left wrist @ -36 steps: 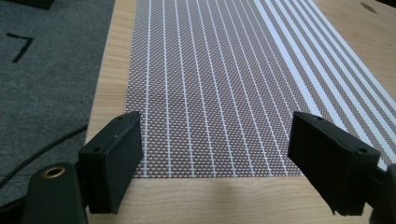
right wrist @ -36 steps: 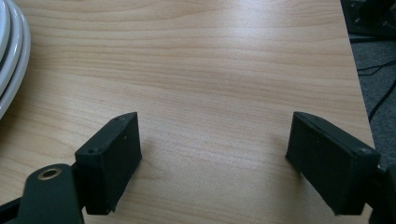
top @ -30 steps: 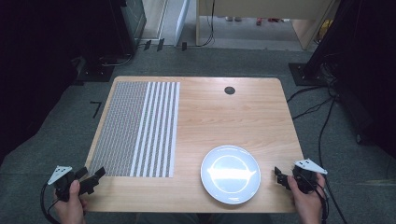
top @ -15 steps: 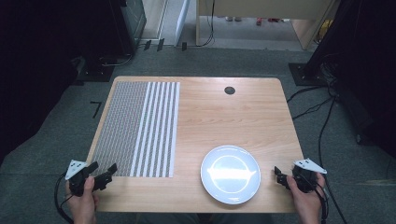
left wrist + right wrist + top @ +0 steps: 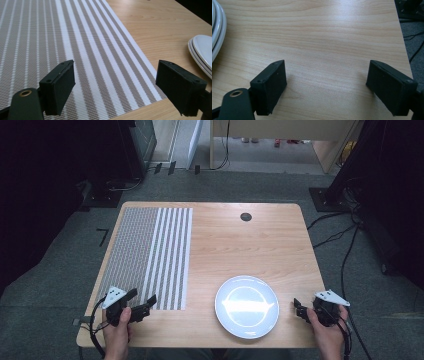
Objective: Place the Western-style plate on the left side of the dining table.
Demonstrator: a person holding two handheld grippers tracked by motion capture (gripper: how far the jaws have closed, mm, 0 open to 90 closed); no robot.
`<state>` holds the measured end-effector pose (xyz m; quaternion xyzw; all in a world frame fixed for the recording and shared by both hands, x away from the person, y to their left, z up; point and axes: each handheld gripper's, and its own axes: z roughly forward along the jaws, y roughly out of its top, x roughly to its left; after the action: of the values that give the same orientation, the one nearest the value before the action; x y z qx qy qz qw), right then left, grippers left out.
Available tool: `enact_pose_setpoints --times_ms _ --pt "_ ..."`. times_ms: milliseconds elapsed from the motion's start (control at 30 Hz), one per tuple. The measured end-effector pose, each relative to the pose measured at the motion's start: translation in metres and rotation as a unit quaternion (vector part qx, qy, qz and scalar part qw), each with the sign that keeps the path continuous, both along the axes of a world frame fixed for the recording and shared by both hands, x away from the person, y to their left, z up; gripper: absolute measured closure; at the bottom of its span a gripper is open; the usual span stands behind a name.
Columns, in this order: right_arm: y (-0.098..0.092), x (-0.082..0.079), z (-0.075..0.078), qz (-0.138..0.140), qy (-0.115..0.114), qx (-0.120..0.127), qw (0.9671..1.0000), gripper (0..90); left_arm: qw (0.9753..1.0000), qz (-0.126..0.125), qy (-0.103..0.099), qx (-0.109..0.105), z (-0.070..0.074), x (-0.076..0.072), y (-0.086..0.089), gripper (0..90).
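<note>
Wooden table [image 5: 250, 250] on grey carpet, striped mat [image 5: 150, 255], white plate [image 5: 246, 306]; both grippers' jaws released.

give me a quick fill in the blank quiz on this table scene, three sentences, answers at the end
1. The left gripper hovers over the near corner of the ____ placemat.
2. The white plate lies on the wooden table between the two grippers, nearer the ____ gripper.
3. The right gripper has its jaws ____, with nothing between them.

Missing words: striped; right; open
</note>
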<state>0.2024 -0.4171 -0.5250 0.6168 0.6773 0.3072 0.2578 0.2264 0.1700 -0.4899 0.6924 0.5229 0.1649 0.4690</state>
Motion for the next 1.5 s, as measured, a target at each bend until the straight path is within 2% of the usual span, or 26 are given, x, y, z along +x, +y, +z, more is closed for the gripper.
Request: enact_pose_setpoints --times_ms 300,500,767,933,1033,1100,1233,1433,1500 --pt "0.000 0.000 0.000 0.000 0.000 0.000 1.0000 15.7 0.9996 -0.027 -0.003 0.005 0.001 0.001 -0.026 15.9" --pt "0.000 0.000 0.000 0.000 0.000 0.000 1.0000 15.6 0.9990 -0.045 -0.005 0.000 0.001 0.001 -0.046 15.9" --pt "0.000 0.000 0.000 0.000 0.000 0.000 1.0000 15.6 0.9967 -0.081 -0.004 0.012 -0.002 0.003 -0.075 15.9" --pt "0.000 0.000 0.000 0.000 0.000 0.000 1.0000 15.6 0.9958 -0.090 -0.002 0.014 -0.002 0.005 -0.085 15.9" --pt "0.000 0.000 0.000 -0.002 0.000 0.000 1.0000 15.6 0.9953 -0.093 -0.003 0.024 -0.002 0.008 -0.093 15.8" --pt "0.001 0.001 0.000 -0.006 0.000 0.000 1.0000 15.6 0.9948 -0.099 -0.001 0.023 -0.002 0.010 -0.099 12.5" --pt "0.001 0.002 0.000 -0.011 -0.001 0.000 0.9999 15.7 0.9945 -0.103 0.000 0.019 0.000 0.015 -0.112 11.5" --pt "0.001 0.002 0.000 -0.012 0.000 0.000 0.9999 15.6 0.9943 -0.106 -0.009 0.004 0.005 0.020 -0.131 11.4" --pt "0.002 0.002 0.000 -0.012 -0.001 -0.001 0.9999 15.6 0.9936 -0.112 -0.014 0.003 0.004 0.020 -0.137 11.4"
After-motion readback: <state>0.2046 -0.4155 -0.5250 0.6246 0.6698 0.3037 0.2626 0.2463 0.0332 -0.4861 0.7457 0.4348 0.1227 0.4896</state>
